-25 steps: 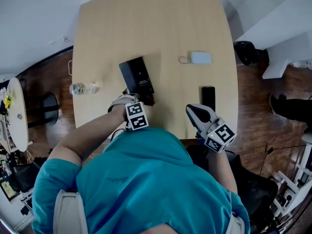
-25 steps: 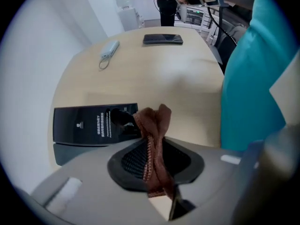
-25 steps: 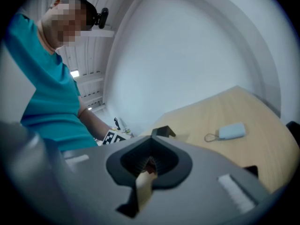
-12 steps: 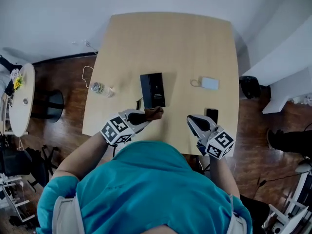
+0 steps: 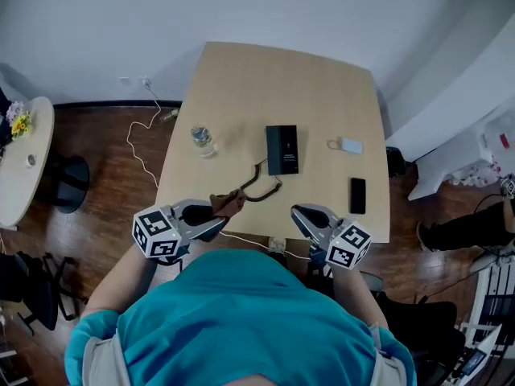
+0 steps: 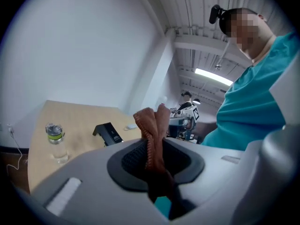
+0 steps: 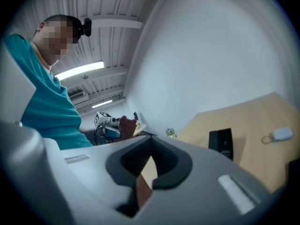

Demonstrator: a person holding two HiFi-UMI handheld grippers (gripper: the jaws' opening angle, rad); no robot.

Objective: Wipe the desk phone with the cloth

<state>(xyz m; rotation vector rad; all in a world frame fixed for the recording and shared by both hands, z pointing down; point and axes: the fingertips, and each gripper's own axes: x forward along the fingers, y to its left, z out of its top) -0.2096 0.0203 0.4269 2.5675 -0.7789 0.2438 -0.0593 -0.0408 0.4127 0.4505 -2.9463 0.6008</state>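
Cloth (image 5: 228, 203), brown, bunched, clamped between the closed jaws of the left tongs (image 5: 217, 213); held above the near table (image 5: 322, 79) edge, clear of the surface.

Desk phone (image 5: 282, 149), black, flat on the table near centre. Lies at 1 to 2 o'clock from the left tongs in the head view, well apart, with no contact. Long axis on the 12-to-6 line. Coiled cord (image 5: 262, 190) trailing from its near end toward 7 o'clock, between phone and cloth.

Right tongs (image 5: 301, 215), jaws slightly apart, nothing between them; phone at 11 to 12 o'clock from here, probably a little nearer than from the left. Wiping falls to the left tongs all the same, as carrier of the cloth: likely a reach forward and rightward, over the cord.

Other items: water bottle (image 5: 201, 138) at 9 o'clock from the phone; small white device (image 5: 350, 145) at 3 o'clock; dark mobile (image 5: 357, 195) at 4 o'clock.

Head view alone: full layout and cord. Left gripper view alone: grip on the cloth, fold standing up past the pads. Right gripper view alone: gap between its pads.
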